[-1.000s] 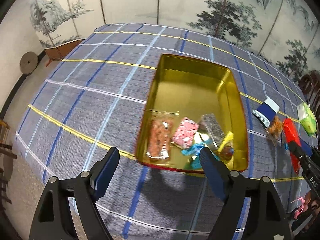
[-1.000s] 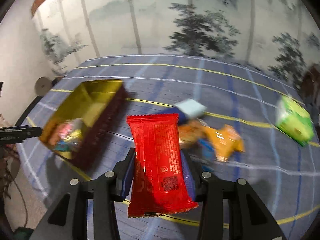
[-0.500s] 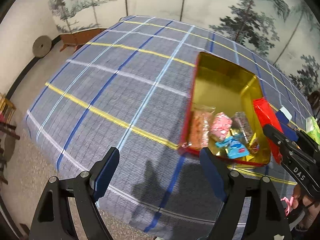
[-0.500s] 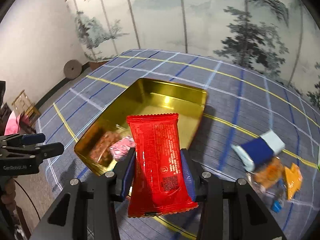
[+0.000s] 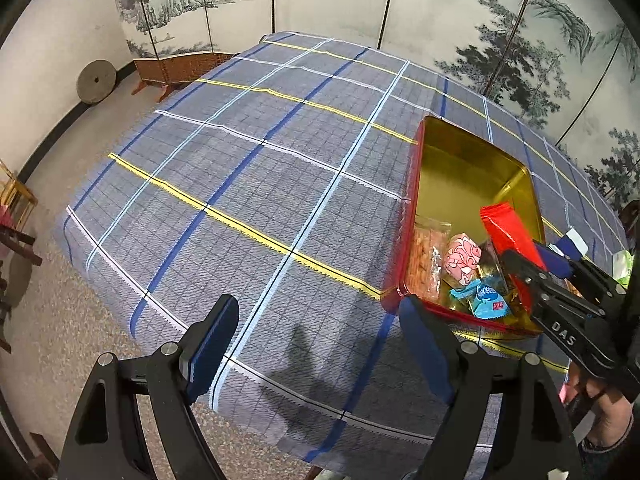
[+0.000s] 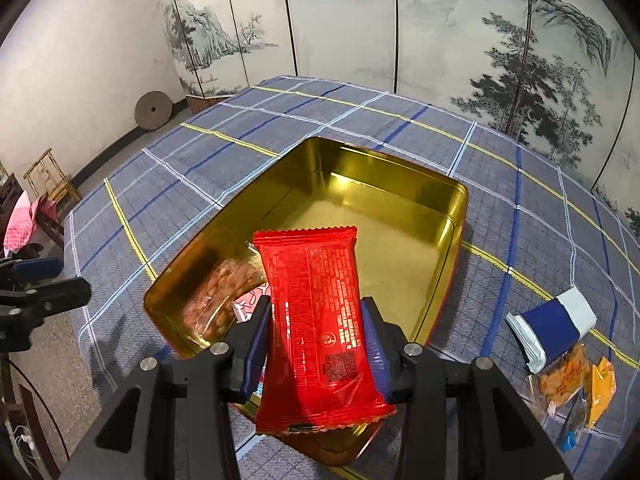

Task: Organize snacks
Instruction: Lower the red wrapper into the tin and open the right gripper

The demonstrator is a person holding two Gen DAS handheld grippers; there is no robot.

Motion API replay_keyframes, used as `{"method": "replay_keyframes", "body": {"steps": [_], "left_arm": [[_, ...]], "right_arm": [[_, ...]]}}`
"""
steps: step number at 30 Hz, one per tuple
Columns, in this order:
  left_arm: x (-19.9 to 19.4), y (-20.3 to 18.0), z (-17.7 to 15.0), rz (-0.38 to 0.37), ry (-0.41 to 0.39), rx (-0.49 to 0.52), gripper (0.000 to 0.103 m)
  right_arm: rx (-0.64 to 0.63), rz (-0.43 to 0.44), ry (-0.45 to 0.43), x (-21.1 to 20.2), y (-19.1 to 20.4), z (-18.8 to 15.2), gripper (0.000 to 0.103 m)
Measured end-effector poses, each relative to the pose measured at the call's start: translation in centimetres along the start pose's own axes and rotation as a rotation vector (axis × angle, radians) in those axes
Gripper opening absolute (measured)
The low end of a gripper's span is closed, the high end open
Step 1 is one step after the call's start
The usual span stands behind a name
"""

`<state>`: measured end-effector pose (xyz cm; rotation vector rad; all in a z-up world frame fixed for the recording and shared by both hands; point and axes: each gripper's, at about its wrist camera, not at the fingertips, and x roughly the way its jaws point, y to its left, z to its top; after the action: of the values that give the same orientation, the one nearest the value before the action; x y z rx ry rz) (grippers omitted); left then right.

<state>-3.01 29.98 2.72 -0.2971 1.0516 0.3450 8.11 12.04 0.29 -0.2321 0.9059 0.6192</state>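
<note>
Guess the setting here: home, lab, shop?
Probably a staged home-style room, not a shop: painted folding screen with ink landscapes as backdrop, plaid tablecloth over the table, a stone millwheel leaning against the wall, wooden chairs at the edge. Can't say more.

Behind your table you have a folding screen painted with misty mountains and pines across the top of the frame. At the left, a round millstone leans against the wall, a bamboo chair lower down.
</note>
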Motion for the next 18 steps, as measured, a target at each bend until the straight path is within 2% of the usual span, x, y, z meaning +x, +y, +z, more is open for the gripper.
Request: {"method": "replay_keyframes", "body": {"steps": [9,18], "left_arm": [[0.01,0.28,-0.01,0.0,0.006,-0.007,0.079],[-0.05,-0.61,-0.16,-0.016,0.007,0.017,0.079]], "right_arm": [[0.001,0.02,0.026,1.15,0.68,0.06,0.045],[0.004,0.011,0.011,0.54,0.46,-0.05,0.047]]}}
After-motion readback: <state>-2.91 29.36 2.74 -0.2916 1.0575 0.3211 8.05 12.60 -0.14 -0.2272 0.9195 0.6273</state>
